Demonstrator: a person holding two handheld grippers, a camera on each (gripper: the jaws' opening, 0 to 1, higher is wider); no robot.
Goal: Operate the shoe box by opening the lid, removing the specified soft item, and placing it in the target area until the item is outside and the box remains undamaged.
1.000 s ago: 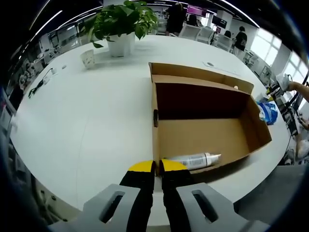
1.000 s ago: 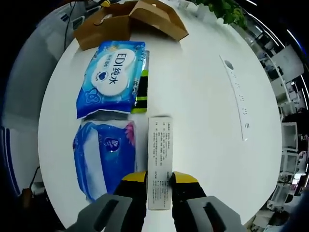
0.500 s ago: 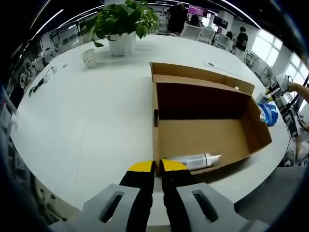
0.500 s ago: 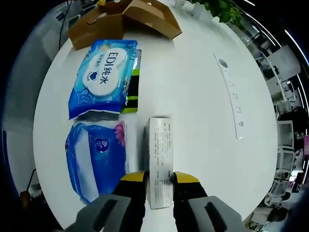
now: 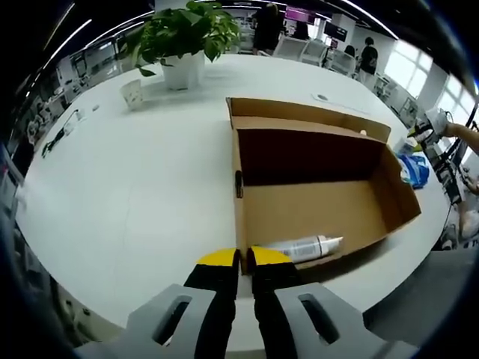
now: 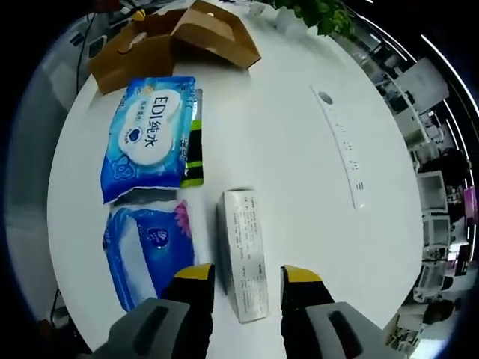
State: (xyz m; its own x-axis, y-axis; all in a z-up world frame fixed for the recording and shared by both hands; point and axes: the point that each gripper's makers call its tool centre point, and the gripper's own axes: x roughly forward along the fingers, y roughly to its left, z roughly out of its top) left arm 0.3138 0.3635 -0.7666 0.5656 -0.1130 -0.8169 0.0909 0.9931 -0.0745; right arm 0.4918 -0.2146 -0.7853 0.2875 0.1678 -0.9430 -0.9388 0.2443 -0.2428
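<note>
The brown cardboard shoe box lies open on the white table, its lid folded back. A white bottle rests inside along the near wall. My left gripper is shut on the box's near corner edge. In the right gripper view the same box stands at the far end. A white printed carton lies on the table between the jaws of my right gripper, which is open and apart from it. Left of the carton lie two blue soft wipe packs.
A potted plant and a small white cup stand at the table's far side. A green-and-black flat item sits beside the upper wipe pack. A white power strip lies to the right. People stand in the background office.
My right gripper has opened and let go of the white carton, which now lies on the table. The left gripper has stayed shut on the box edge.
</note>
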